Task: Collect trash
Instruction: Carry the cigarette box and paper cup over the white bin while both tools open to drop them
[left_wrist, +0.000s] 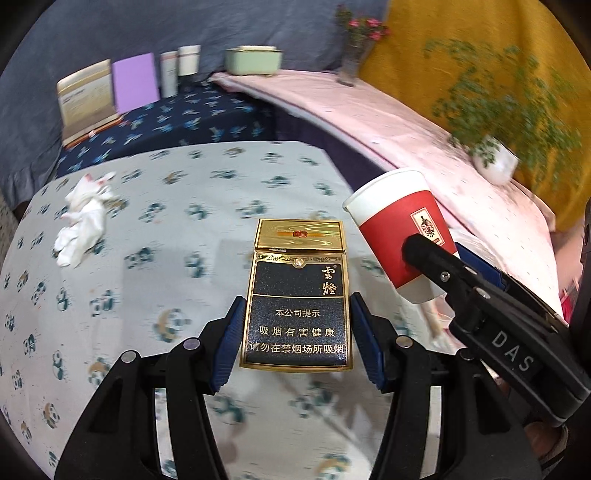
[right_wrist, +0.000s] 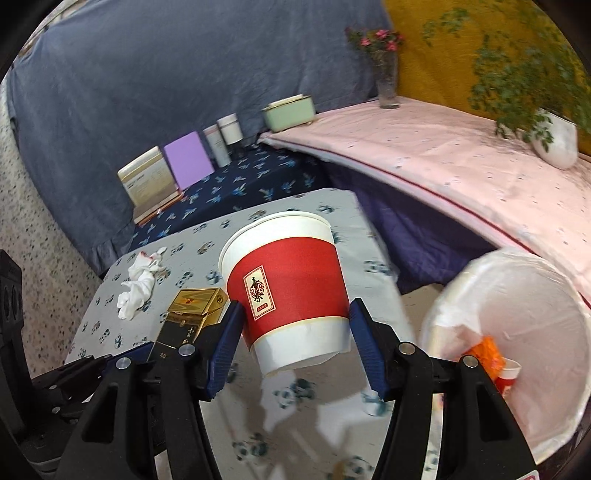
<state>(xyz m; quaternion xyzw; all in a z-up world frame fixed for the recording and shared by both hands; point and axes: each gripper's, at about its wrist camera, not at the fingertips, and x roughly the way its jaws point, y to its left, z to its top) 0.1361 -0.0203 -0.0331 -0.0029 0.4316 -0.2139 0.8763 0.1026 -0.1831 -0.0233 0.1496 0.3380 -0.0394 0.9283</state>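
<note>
My left gripper (left_wrist: 297, 332) is shut on a black and gold cigarette pack (left_wrist: 298, 295) and holds it above the panda-print table (left_wrist: 166, 258). My right gripper (right_wrist: 295, 343) is shut on a red and white paper cup (right_wrist: 286, 291), tilted and held above the table. The cup also shows in the left wrist view (left_wrist: 399, 229), to the right of the pack. The pack shows in the right wrist view (right_wrist: 188, 321), left of the cup. A crumpled white tissue (left_wrist: 83, 221) lies on the table's far left; it also shows in the right wrist view (right_wrist: 138, 286).
A white-lined trash bin (right_wrist: 517, 339) with an orange wrapper and a small cup inside stands to the right of the table. Behind are a dark blue bench (left_wrist: 177, 122) with books and tins, and a pink-covered shelf (left_wrist: 388, 122) with a green box, a vase and a potted plant.
</note>
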